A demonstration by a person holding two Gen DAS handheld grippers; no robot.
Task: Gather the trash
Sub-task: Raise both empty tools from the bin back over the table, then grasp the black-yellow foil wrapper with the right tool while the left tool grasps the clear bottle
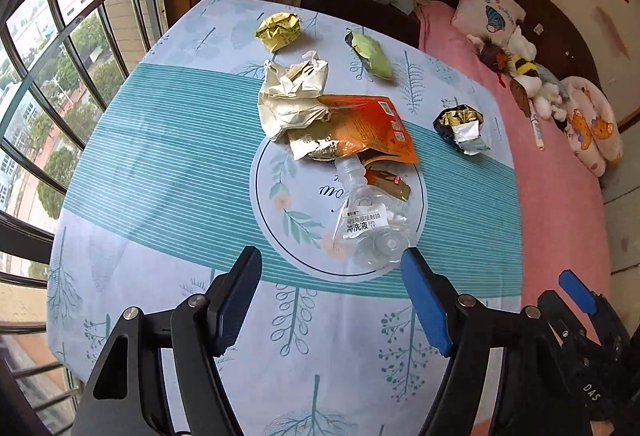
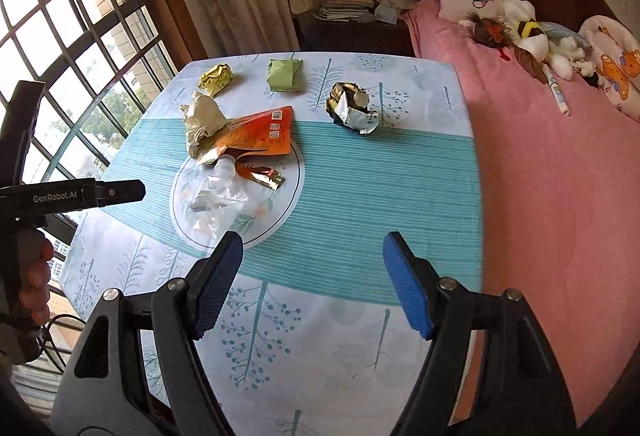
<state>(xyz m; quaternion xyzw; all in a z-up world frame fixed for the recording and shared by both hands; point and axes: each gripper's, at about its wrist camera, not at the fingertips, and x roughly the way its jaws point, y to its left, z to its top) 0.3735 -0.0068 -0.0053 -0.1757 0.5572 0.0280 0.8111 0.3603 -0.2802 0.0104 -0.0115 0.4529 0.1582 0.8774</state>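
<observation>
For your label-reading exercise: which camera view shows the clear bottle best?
The left wrist view. There the clear bottle lies close ahead of the open left gripper, its white label facing the camera. In the right wrist view the bottle is smaller, a crumpled glare, its label unreadable.

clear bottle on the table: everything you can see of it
The clear bottle is crushed thin plastic, lying on its side on the tablecloth's round printed panel. A white label with dark Chinese print wraps its middle. Its neck points away from the grippers and runs under the orange pouch; its ribbed base faces the left gripper, close to the blue finger. It looks empty. Neither gripper touches it.
</observation>
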